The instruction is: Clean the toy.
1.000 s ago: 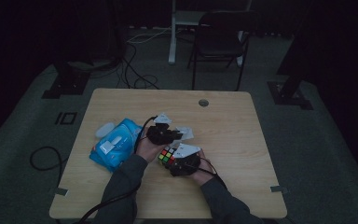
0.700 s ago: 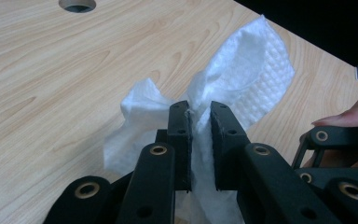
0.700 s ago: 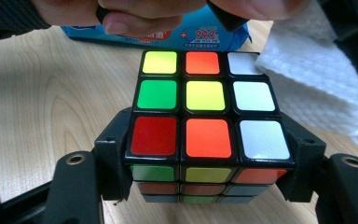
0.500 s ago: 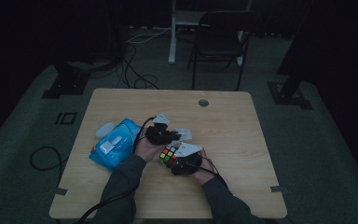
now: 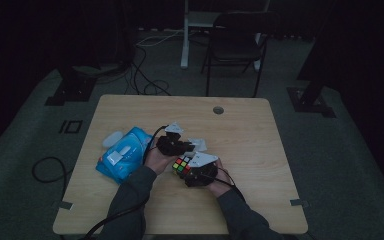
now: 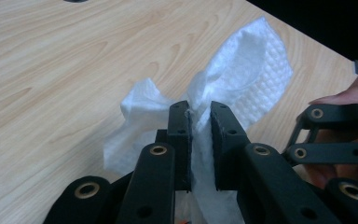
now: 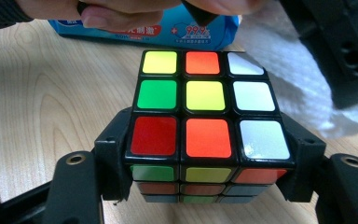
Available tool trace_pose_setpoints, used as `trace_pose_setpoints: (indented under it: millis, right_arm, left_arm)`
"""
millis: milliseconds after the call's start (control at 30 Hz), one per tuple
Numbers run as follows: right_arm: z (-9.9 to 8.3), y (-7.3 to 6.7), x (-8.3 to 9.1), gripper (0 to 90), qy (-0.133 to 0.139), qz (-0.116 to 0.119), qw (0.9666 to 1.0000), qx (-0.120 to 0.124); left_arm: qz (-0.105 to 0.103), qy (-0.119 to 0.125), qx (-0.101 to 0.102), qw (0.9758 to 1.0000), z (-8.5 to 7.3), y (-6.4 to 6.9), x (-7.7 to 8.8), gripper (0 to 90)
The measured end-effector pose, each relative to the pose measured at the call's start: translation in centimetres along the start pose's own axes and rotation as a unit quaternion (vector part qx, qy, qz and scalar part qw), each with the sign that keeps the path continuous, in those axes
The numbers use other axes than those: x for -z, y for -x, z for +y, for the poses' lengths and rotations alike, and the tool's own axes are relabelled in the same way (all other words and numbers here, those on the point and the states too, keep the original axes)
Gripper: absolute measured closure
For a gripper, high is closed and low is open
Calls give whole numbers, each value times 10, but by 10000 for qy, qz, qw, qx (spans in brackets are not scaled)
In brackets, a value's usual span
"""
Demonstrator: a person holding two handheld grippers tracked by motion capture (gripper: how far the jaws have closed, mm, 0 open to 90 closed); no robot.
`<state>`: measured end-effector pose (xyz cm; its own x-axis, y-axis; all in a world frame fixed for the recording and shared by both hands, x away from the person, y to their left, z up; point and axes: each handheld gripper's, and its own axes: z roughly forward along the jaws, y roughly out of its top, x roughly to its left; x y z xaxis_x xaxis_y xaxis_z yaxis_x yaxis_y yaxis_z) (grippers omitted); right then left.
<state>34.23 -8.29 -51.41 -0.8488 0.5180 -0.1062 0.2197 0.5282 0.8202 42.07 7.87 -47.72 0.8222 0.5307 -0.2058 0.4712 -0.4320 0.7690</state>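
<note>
A scrambled Rubik's cube [image 7: 205, 121] sits between the jaws of my right gripper [image 7: 209, 154], which is shut on its two sides; in the high view the cube [image 5: 182, 164] shows just left of that gripper [image 5: 189, 169]. My left gripper [image 6: 199, 135] is shut on a white wipe [image 6: 242, 79], whose loose end billows past the jaws over the table. From above, the left gripper [image 5: 180, 147] lies just behind the cube, and the wipe [image 5: 196, 144] pokes out to its right. The wipe [image 7: 303, 88] also lies right of the cube.
A blue pack of wet wipes [image 5: 122, 155] lies on the wooden table [image 5: 260, 140] left of both hands; its printed side [image 7: 168, 30] stands behind the cube. A cable hole [image 5: 218, 109] is near the far edge. A chair [image 5: 237, 40] stands beyond the table.
</note>
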Motion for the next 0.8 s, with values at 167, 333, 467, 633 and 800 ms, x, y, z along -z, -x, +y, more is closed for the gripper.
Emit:
trace_pose_setpoints:
  millis: [167, 333, 467, 633, 800]
  right_arm:
    - [0, 0, 0, 342, -2, -4, 10000, -1]
    - [0, 0, 0, 342, 8, -17, 10000, -13]
    - [0, 0, 0, 342, 11, -14, 10000, -1]
    - [0, 0, 1, 342, 13, -17, 10000, -5]
    - [0, 1, 1, 342, 25, -19, 10000, -7]
  left_arm:
    - [-93, -37, -87, 9999, 2, 5, -4, 813]
    - [-144, -54, -134, 9998, 3, 8, -5, 812]
    - [-198, -48, -133, 9997, 3, 8, -5, 811]
    - [-160, -105, -131, 9997, 2, 8, -7, 811]
    - [-7, -122, -28, 9999, 0, 2, -6, 811]
